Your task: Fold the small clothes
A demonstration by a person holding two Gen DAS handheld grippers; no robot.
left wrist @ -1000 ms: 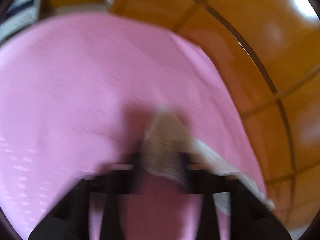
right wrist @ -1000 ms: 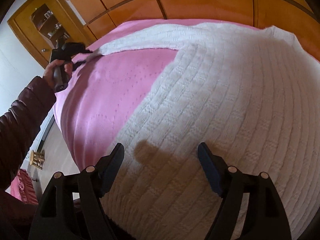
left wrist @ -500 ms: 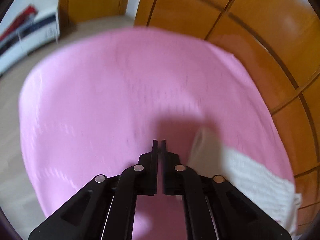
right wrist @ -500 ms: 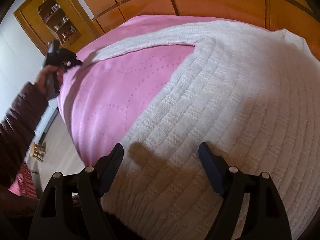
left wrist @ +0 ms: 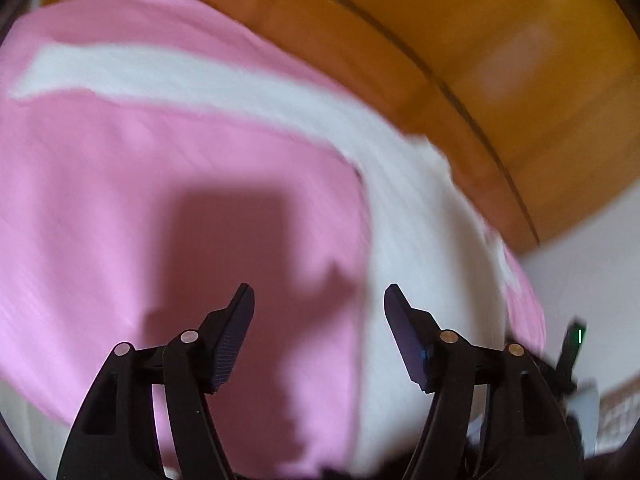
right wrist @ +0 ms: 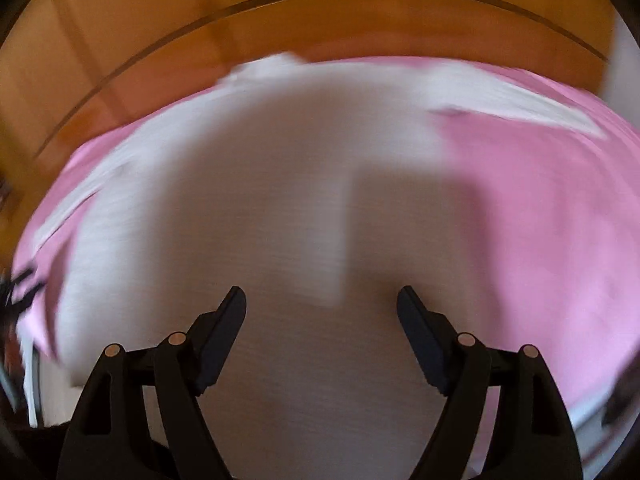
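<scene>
A white knitted sweater (right wrist: pixel 256 216) lies spread flat on a pink bedspread (right wrist: pixel 560 240). In the left wrist view its sleeve (left wrist: pixel 172 76) stretches out to the left and its body (left wrist: pixel 432 248) lies to the right. My left gripper (left wrist: pixel 319 300) is open and empty, above the pink bedspread (left wrist: pixel 100 200) just left of the sweater's body. My right gripper (right wrist: pixel 321 300) is open and empty, above the sweater's body. Both views are motion-blurred.
A wooden panelled headboard (right wrist: pixel 280 20) runs along the far side of the bed; it also shows in the left wrist view (left wrist: pixel 480 40). A pale wall (left wrist: pixel 592 248) lies at the right. The other gripper's black body (left wrist: pixel 568 352) shows at the right edge.
My left gripper let go of the sleeve end, opened and swung right toward the sweater's body. My right gripper stayed open and swung, so the second sleeve now shows at upper right.
</scene>
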